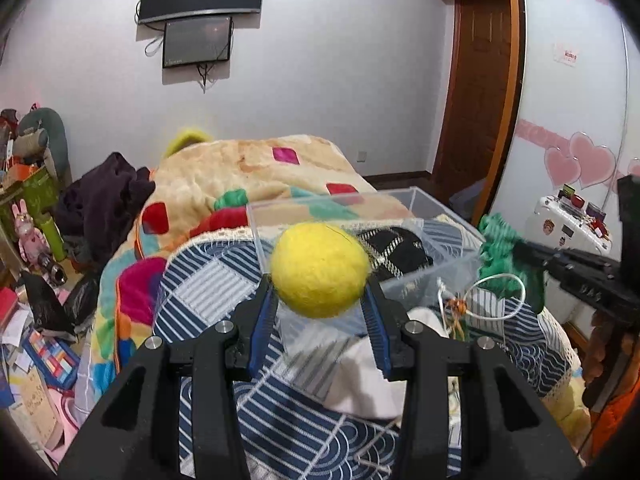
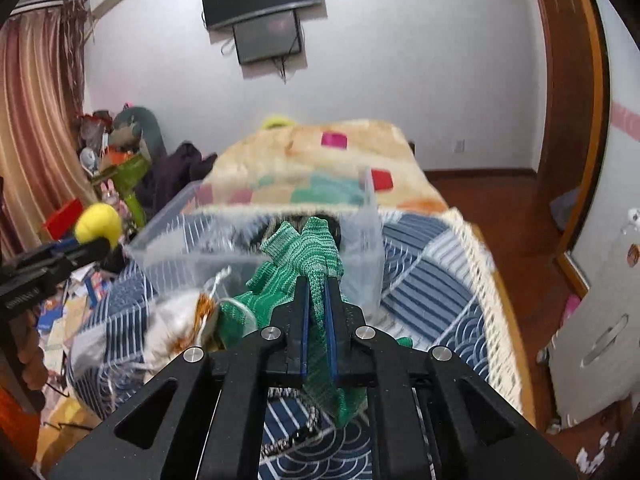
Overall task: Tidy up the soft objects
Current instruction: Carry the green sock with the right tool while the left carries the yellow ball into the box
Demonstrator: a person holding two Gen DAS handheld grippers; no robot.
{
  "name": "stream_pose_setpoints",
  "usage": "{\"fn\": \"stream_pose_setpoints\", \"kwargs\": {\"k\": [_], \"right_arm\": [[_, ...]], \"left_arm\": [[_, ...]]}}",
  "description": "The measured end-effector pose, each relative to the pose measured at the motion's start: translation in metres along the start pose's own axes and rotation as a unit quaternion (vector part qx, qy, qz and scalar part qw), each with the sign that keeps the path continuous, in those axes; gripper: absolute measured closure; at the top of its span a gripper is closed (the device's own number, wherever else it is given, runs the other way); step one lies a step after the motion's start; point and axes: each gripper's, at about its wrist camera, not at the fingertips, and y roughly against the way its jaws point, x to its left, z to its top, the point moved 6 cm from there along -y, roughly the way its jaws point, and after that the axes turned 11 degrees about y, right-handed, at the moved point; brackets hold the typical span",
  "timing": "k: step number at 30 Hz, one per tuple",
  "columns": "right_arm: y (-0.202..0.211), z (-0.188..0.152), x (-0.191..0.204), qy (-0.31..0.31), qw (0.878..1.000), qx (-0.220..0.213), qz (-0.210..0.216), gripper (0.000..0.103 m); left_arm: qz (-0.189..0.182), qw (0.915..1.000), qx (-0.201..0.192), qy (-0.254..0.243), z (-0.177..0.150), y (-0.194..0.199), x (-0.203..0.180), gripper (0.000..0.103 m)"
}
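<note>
My left gripper (image 1: 320,292) is shut on a yellow felt ball (image 1: 320,269) and holds it above the bed, just in front of a clear plastic box (image 1: 424,272). The ball also shows at the left of the right wrist view (image 2: 98,222). My right gripper (image 2: 317,280) is shut on a green knitted glove (image 2: 308,252) and holds it over the near side of the box (image 2: 368,240). The glove shows at the right of the left wrist view (image 1: 504,252). A black-and-white checked cloth (image 1: 394,250) lies inside the box.
The box stands on a blue striped quilt (image 1: 208,280) on the bed. A white cloth and a white cord loop (image 1: 500,300) with an orange tassel lie in front of the box. A patterned blanket (image 1: 248,168) covers the far bed. Clutter fills the floor at left (image 1: 36,340).
</note>
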Motion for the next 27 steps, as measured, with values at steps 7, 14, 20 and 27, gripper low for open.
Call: {"fn": "stream_pose_setpoints", "kwargs": {"k": [7,14,20,27], "right_arm": [[0.004,0.042,-0.003,0.011,0.998,-0.052,-0.019,0.097],[-0.017,0.073,0.0,0.009,0.997,-0.075,-0.02,0.097],[-0.052,0.07,0.018,0.023,0.999,-0.04,0.015,0.097],[-0.09,0.055,0.04,0.053,0.997,0.026,0.057,0.097]], "left_arm": [[-0.005,0.9999,0.001,0.009,0.02,-0.018,-0.001,0.061],[-0.006,0.9987,0.048,0.015,0.017,-0.058,-0.001,0.061],[0.007,0.9968,0.079,0.014,0.007,-0.083,0.001,0.061],[0.022,0.9964,0.082,-0.01,0.002,-0.09,-0.006,0.061]]}}
